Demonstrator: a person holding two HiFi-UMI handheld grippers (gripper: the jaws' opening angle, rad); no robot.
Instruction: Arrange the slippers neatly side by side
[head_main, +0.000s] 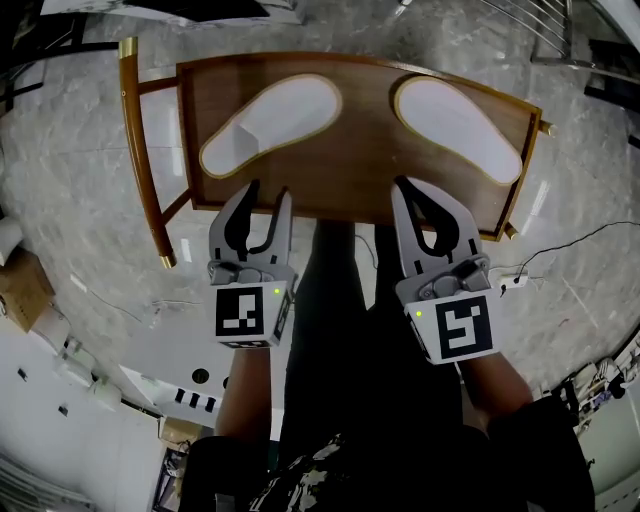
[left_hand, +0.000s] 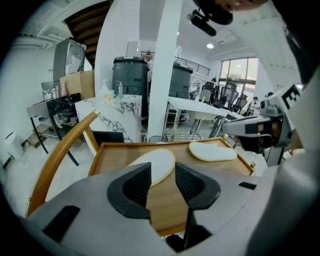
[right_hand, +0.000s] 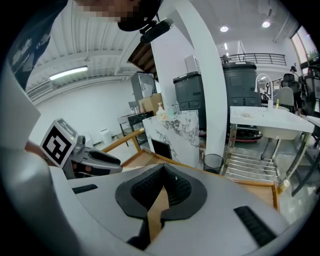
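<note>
**Both grippers empty at the table's near edge**

The left gripper has its jaws apart with nothing between them, its tips near the heel of a flat white slipper with tan edging. The right gripper has its jaws pressed together, empty. The second white slipper lies well apart from the first. Both lie slanted on the brown wooden rimmed tabletop.

Upper-left slipper white with tan rim, upper-right slipper the same, table reddish-brown wood, floor grey marbled, left gripper and right gripper pale grey, marker cubes black-and-white squares.
</note>
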